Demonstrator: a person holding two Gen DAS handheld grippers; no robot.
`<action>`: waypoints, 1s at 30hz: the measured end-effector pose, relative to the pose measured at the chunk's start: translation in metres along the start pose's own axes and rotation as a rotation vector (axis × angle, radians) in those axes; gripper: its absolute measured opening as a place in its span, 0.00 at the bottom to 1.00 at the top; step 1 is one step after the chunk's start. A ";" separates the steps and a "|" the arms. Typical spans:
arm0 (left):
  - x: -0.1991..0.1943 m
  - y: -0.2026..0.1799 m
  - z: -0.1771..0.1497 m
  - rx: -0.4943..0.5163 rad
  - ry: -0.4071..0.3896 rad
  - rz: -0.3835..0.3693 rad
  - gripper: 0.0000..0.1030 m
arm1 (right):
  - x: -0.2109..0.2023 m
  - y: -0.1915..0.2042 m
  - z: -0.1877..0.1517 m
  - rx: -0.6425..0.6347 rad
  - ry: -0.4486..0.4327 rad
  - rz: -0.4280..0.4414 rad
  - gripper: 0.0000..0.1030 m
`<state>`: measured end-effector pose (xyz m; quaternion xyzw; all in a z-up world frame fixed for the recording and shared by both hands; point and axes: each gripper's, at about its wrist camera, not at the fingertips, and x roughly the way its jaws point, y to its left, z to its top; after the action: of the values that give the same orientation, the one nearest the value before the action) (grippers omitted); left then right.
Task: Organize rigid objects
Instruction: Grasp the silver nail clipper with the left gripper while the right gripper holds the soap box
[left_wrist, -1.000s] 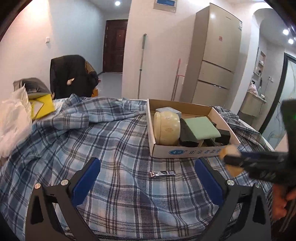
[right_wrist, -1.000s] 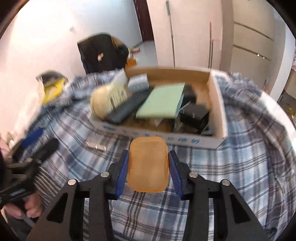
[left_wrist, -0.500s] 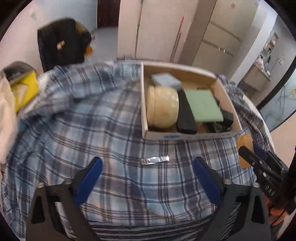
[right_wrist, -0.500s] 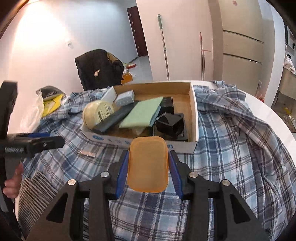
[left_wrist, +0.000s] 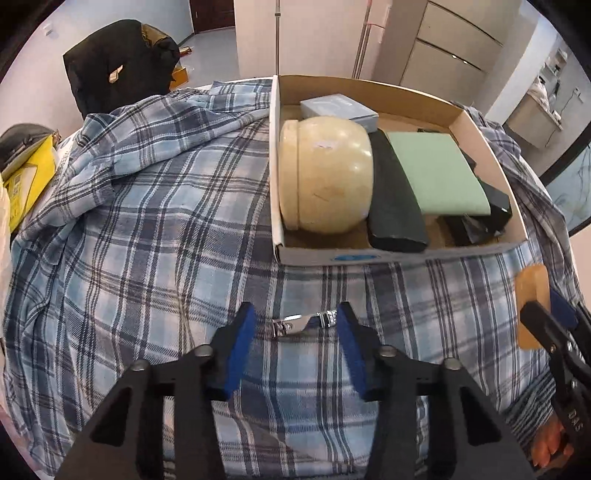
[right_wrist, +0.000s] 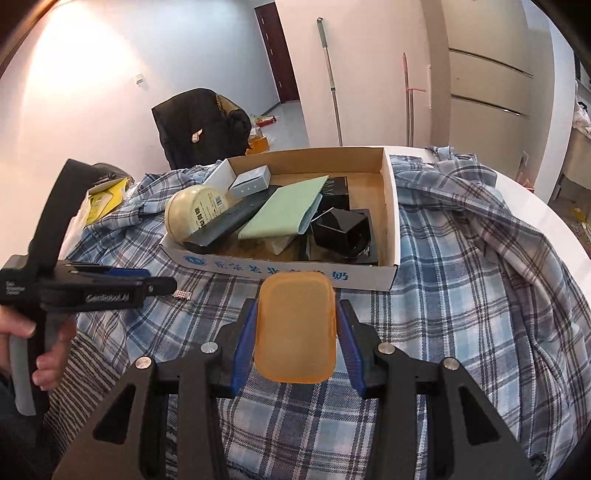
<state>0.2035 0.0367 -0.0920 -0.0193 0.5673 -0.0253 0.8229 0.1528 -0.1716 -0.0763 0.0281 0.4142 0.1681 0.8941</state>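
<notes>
A metal nail clipper (left_wrist: 303, 322) lies on the plaid cloth just in front of the cardboard box (left_wrist: 476, 123). My left gripper (left_wrist: 295, 326) is low over it, its blue pads either side of the clipper, jaws partly closed but apart from it. My right gripper (right_wrist: 295, 325) is shut on an orange soap-like bar (right_wrist: 295, 328) and holds it above the cloth near the box's front wall (right_wrist: 280, 271). The bar also shows in the left wrist view (left_wrist: 532, 306). The box holds a cream jar (left_wrist: 325, 170), a green pad (left_wrist: 436, 173) and dark items.
A blue plaid shirt (left_wrist: 147, 236) covers the round white table (right_wrist: 535, 199). A yellow box (left_wrist: 26, 177) lies at the table's left edge. A black-draped chair (right_wrist: 199, 125) stands behind. My left gripper also shows in the right wrist view (right_wrist: 159, 286).
My left gripper has come down and forward over the nail clipper, and its jaws have narrowed around it. My right gripper keeps hold of the orange bar, almost unmoved.
</notes>
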 end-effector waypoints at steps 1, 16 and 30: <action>0.002 0.000 0.000 0.007 0.003 -0.016 0.44 | 0.000 0.001 0.000 -0.002 0.001 0.000 0.40; 0.000 0.005 -0.017 0.046 0.061 -0.157 0.31 | 0.006 0.001 -0.002 0.003 0.033 0.008 0.40; 0.002 -0.005 -0.025 0.089 0.037 -0.127 0.11 | 0.009 -0.001 -0.004 0.015 0.055 0.021 0.40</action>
<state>0.1810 0.0319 -0.1025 -0.0181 0.5782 -0.1028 0.8092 0.1558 -0.1697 -0.0857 0.0344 0.4397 0.1750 0.8803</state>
